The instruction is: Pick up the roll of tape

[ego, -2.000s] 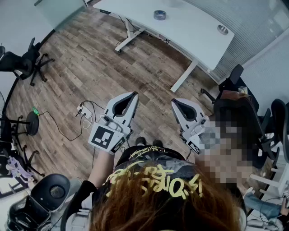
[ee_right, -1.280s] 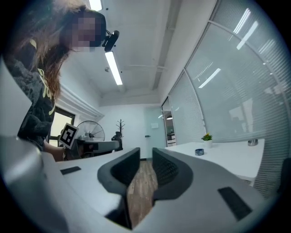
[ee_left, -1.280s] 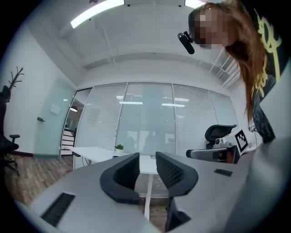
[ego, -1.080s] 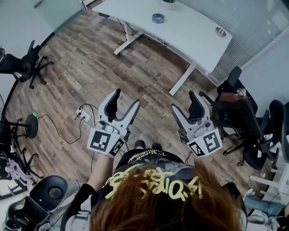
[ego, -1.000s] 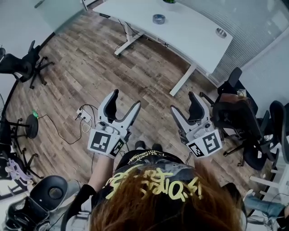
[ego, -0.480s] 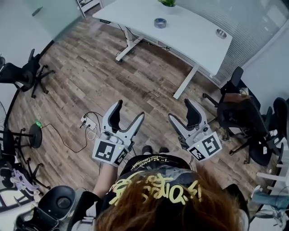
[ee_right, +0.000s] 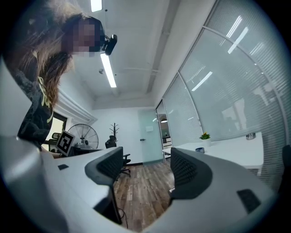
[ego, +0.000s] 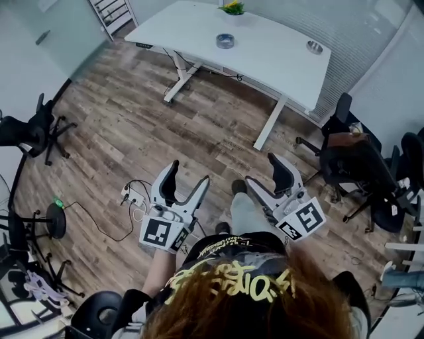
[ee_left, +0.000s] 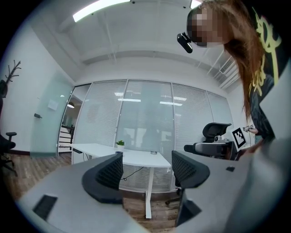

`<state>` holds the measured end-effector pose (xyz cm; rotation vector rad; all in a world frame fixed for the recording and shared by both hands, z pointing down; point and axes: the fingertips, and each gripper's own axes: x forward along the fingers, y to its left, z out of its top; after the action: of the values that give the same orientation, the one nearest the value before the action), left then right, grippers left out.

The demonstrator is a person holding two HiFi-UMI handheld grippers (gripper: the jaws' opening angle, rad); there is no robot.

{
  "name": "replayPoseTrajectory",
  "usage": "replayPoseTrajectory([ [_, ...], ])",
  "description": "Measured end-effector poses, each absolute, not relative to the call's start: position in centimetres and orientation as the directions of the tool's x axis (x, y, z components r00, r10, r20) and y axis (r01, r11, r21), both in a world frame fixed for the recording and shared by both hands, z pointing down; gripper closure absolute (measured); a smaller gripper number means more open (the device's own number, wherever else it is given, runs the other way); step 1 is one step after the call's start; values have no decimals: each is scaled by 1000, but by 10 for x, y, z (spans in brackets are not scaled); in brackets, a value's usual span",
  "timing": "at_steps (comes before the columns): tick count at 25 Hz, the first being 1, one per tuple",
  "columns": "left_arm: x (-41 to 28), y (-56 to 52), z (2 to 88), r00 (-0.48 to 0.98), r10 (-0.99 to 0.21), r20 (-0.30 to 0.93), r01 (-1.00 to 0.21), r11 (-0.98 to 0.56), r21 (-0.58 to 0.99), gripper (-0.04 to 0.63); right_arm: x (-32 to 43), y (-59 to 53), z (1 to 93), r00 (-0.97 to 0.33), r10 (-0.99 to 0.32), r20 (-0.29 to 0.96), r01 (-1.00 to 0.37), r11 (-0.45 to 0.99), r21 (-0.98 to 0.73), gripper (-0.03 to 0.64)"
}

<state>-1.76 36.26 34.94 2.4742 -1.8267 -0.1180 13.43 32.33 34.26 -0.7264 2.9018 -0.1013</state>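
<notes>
The roll of tape lies flat on the white desk across the room, far beyond both grippers. In the right gripper view the tape is a small dark ring on the desk edge, right of the jaws. My left gripper is held level over the wooden floor. Its jaws are wide apart, closing a little, and nothing is between them. My right gripper is open and empty beside it. A leg of the person shows between the two grippers.
A small potted plant and a metal dish also sit on the desk. Office chairs stand at the left and right. A power strip with cables lies on the floor by the left gripper.
The desk and tape have slid lower into the head view and more of the desk shows. Both grippers sit lower in frame, and a leg has stepped forward between them.
</notes>
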Motion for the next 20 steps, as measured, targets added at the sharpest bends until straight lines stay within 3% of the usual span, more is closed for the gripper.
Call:
replayPoseTrajectory([
  [20, -29, 158, 331, 273, -961, -42, -960, -275, 49, 267, 103, 110, 331, -908, -382, -172, -367, 923, -116, 307],
])
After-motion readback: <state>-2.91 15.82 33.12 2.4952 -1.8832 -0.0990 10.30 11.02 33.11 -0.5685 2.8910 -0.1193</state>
